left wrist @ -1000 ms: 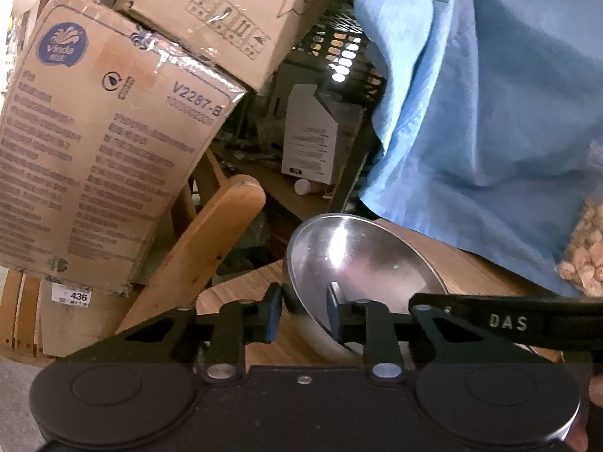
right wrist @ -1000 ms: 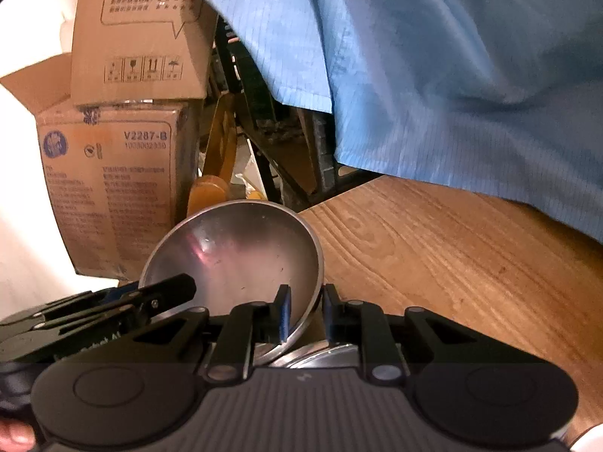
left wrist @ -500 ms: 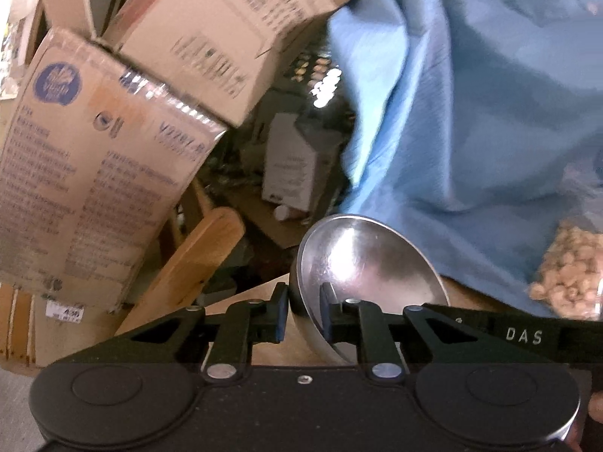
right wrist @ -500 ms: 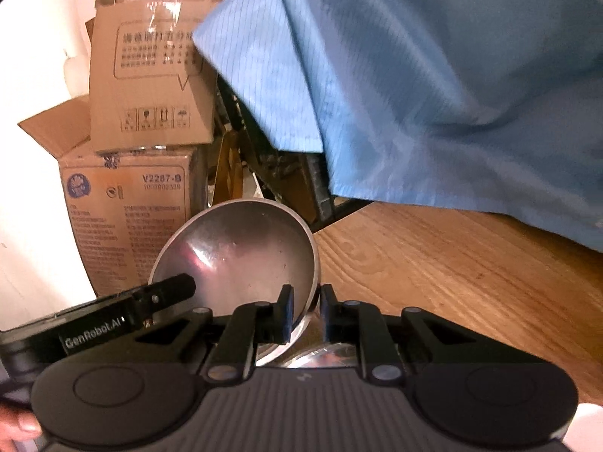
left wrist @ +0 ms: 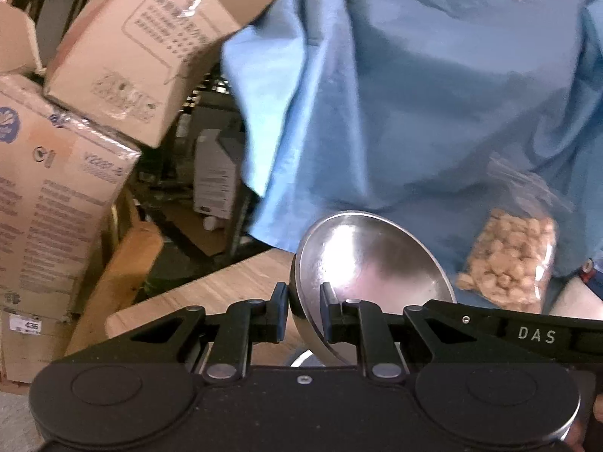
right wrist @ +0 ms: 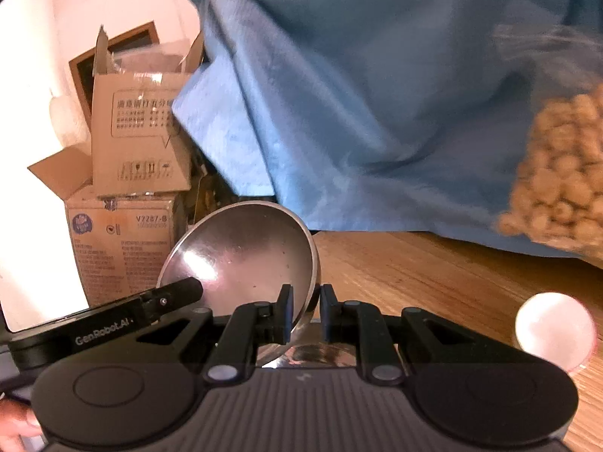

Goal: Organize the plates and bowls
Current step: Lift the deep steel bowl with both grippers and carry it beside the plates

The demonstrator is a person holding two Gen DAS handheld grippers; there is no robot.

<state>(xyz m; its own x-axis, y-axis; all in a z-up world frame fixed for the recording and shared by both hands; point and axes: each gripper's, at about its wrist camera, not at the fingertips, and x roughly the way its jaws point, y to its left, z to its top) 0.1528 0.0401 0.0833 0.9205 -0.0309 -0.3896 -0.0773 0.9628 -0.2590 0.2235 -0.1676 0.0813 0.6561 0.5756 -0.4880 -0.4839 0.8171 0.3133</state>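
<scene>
Steel bowl (left wrist: 371,263) held tilted above the wooden tabletop (right wrist: 433,275), pinched at opposite rim edges by both claws. Left claw (left wrist: 303,310) clamped on the bowl's near-left rim, one pad inside, one outside. Right claw (right wrist: 306,314) likewise closed on the bowl's right rim, thin wall between its pads. Behind, blue cloth (left wrist: 433,113), stacked cardboard boxes (left wrist: 75,143), a clear bag of pale nuggets (left wrist: 512,263). Pale pink round object (right wrist: 554,335) near the right edge of the tabletop.
</scene>
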